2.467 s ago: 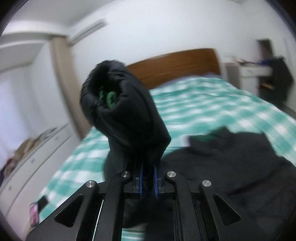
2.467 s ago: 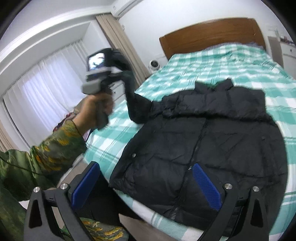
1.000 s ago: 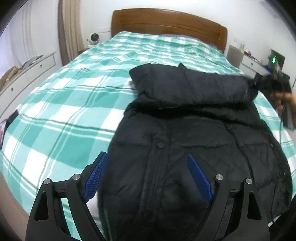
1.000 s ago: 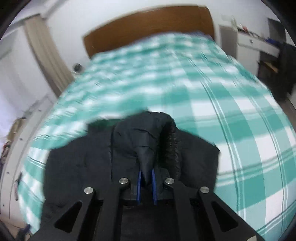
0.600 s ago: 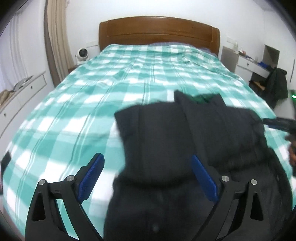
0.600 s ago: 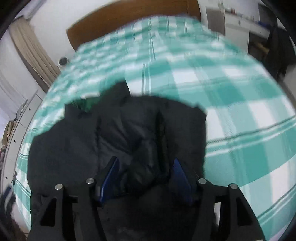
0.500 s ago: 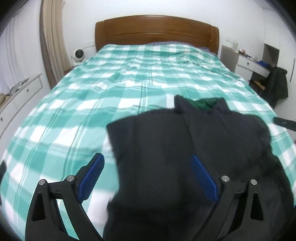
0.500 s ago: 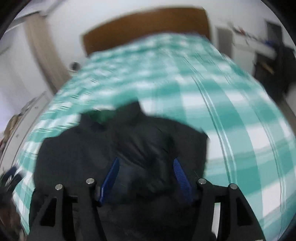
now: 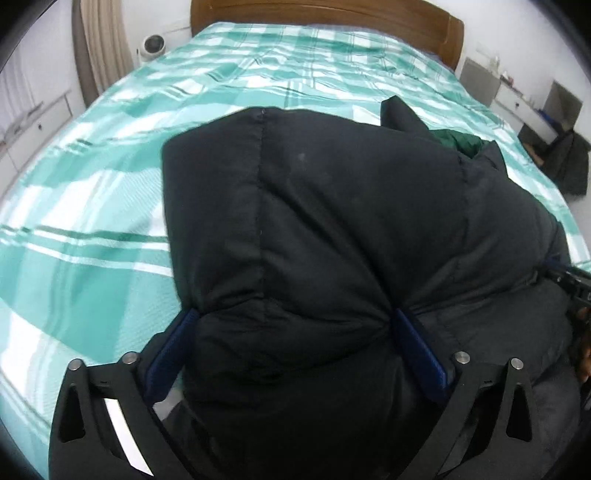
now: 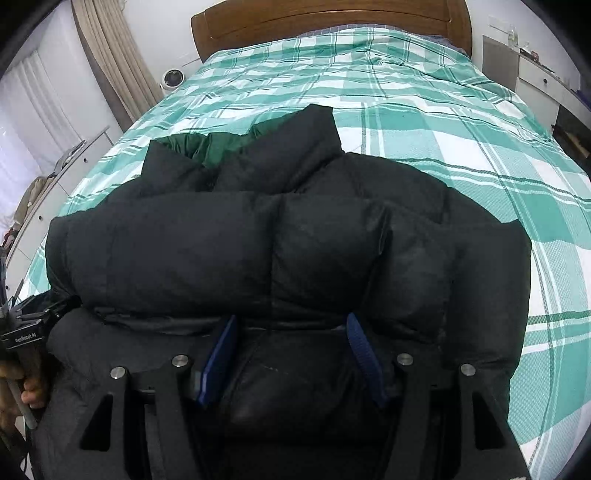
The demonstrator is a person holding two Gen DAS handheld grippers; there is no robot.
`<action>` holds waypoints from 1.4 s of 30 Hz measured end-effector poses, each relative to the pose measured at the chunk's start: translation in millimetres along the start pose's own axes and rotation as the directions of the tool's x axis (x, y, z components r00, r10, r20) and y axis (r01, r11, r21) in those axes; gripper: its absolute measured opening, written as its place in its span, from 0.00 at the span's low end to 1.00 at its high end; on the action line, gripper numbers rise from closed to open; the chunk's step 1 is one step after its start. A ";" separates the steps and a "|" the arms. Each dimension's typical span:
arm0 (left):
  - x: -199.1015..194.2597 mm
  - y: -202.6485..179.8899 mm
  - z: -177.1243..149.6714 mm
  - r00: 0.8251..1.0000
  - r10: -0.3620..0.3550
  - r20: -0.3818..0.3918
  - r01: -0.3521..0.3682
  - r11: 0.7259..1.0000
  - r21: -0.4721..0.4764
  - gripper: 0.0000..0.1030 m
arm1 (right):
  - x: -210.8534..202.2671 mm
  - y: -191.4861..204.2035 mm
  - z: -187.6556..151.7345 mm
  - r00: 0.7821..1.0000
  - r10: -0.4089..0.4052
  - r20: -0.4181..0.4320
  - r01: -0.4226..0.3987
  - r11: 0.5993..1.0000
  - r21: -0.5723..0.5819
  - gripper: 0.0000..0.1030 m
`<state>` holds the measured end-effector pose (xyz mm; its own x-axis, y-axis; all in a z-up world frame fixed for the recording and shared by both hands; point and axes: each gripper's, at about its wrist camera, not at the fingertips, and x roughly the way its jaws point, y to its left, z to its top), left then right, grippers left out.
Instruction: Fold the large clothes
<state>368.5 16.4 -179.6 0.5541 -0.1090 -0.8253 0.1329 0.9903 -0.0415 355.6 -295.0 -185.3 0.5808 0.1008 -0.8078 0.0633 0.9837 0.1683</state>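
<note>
Through the left wrist camera, we look down on the black puffer jacket spread on the bed, its bulk directly ahead of and under the left hand-held gripper; that gripper's jaws have just been opening and now stand wide apart, astride a puffed fold of the jacket, the blue pads pressed into the padding on either side without, as far as we can judge, gripping it. The collar and its green lining lie farther off to the upper right, toward the headboard. Through the right wrist camera, we see a sleeve laid crosswise over the body of the jacket just beyond the right hand-held gripper, whose jaws sit partly open over the dark fabric below that sleeve and hold nothing we can make out; a hand on the other tool's handle shows at the left edge. By our reading, the sleeves are folded in across the chest and released, while the fold of the body from hem toward collar is not yet done.
</note>
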 end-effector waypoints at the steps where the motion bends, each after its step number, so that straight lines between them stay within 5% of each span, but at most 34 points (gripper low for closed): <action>1: -7.6 -0.9 1.6 1.000 0.010 0.008 -0.010 1.000 0.000 0.95 | -0.1 -0.1 0.3 1.000 0.003 0.001 -0.003 1.000 -0.001 0.61; 5: -44.1 -2.3 23.1 0.995 -0.029 0.100 0.034 0.998 -0.050 0.96 | 1.7 -1.8 -2.4 1.000 0.014 0.018 -0.014 1.000 0.004 0.61; 9: -35.5 -4.6 56.8 0.992 -0.039 0.118 0.048 0.996 -0.072 0.96 | -0.1 2.3 -4.5 1.000 0.009 0.022 -0.009 1.000 0.001 0.61; 12: 1.6 3.2 67.4 0.999 -0.013 0.037 0.017 0.994 -0.108 0.97 | 1.3 1.2 -4.0 1.000 0.013 0.024 -0.013 1.000 0.005 0.61; 15: 52.8 22.0 62.6 0.990 -0.061 -0.126 0.037 0.982 -0.184 1.00 | -2.0 -0.2 -7.2 0.999 0.021 0.032 -0.021 1.000 0.005 0.61; 19: 68.8 22.5 59.5 0.987 -0.051 -0.153 0.020 0.980 -0.197 1.00 | -3.4 -3.1 -10.9 0.999 0.025 0.045 -0.025 1.000 0.005 0.61; 25: 74.5 15.0 52.5 0.993 0.008 -0.116 -0.026 0.987 -0.158 1.00 | -4.1 -2.5 -14.5 0.998 0.008 0.058 -0.008 1.000 -0.010 0.61; 42: 65.5 15.8 53.0 0.998 0.016 -0.066 -0.025 0.988 -0.150 1.00 | -3.4 -0.6 -12.5 0.999 -0.007 0.047 0.009 1.000 -0.025 0.61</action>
<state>450.4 20.4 -204.4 0.5007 -0.0875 -0.8612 -0.0060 0.9945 -0.1045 343.5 -294.1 -189.7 0.6176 0.0864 -0.7817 0.0483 0.9879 0.1474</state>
